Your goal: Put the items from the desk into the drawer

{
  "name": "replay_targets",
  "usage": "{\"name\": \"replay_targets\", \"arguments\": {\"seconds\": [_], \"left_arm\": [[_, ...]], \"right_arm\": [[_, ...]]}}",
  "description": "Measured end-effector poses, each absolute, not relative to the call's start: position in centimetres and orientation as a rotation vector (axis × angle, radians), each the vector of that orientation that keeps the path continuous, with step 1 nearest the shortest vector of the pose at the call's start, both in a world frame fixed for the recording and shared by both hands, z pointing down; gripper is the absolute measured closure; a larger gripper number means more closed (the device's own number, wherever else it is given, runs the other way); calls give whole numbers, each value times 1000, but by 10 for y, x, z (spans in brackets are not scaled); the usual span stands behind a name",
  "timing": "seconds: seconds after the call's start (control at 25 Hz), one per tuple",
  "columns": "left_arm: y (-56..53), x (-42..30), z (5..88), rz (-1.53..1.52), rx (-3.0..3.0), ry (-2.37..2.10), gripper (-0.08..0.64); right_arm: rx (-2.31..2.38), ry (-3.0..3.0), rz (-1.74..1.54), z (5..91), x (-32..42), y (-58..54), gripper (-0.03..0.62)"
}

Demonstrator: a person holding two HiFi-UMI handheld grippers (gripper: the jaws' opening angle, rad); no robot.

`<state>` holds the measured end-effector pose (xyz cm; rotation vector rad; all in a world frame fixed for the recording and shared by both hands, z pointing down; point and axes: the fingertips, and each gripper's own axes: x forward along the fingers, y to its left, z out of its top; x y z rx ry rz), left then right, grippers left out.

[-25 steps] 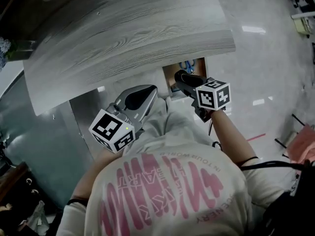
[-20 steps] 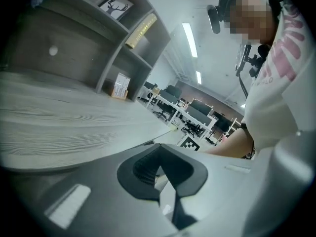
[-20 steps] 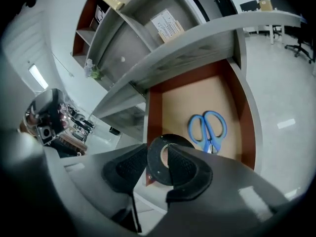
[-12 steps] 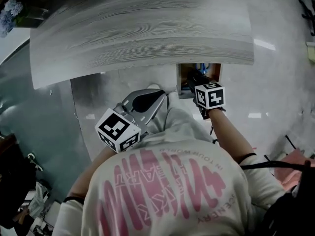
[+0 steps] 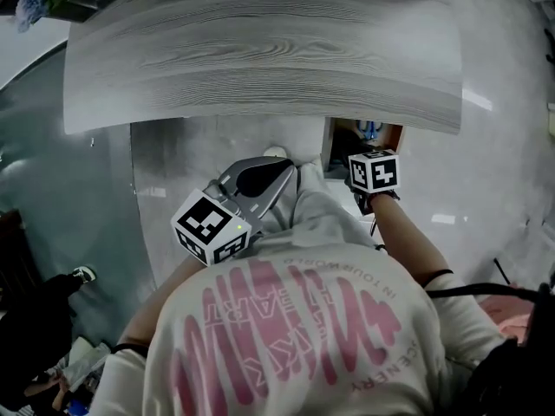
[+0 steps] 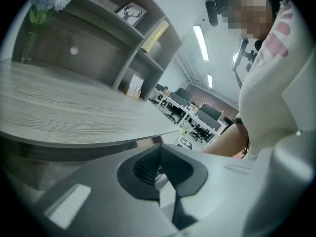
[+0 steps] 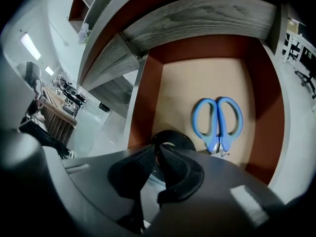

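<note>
An open drawer with brown walls sits under the grey wood desk. On its pale floor lie blue-handled scissors and a black round object. My right gripper points steeply down into the drawer, right over the black object. Its jaws have just been closing and now stand almost together with nothing visible between them. In the head view only its marker cube shows at the drawer's mouth. My left gripper hangs below the desk edge, shut and empty, its tips meeting.
A wall shelf holding books and a vase of flowers stands behind the desk. The person's white shirt fills the lower head view. A glossy floor lies to the right of the drawer.
My right gripper has sunk into the drawer, and the dark thing ahead of its cube no longer shows in the head view. The left gripper has drifted slightly.
</note>
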<state>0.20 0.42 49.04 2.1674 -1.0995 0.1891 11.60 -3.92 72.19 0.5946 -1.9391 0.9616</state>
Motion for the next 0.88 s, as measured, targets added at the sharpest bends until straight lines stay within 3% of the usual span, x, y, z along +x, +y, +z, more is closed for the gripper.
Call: {"name": "replay_targets", "arguments": {"seconds": [0.48, 0.88], "left_arm": [[-13, 1, 474, 162, 2231, -1059, 540], [-42, 6, 417, 58, 2329, -1028, 540]], "right_arm": [[701, -1986, 1144, 684, 115, -53, 531], [996, -2177, 1493, 549, 145, -87, 578]]}}
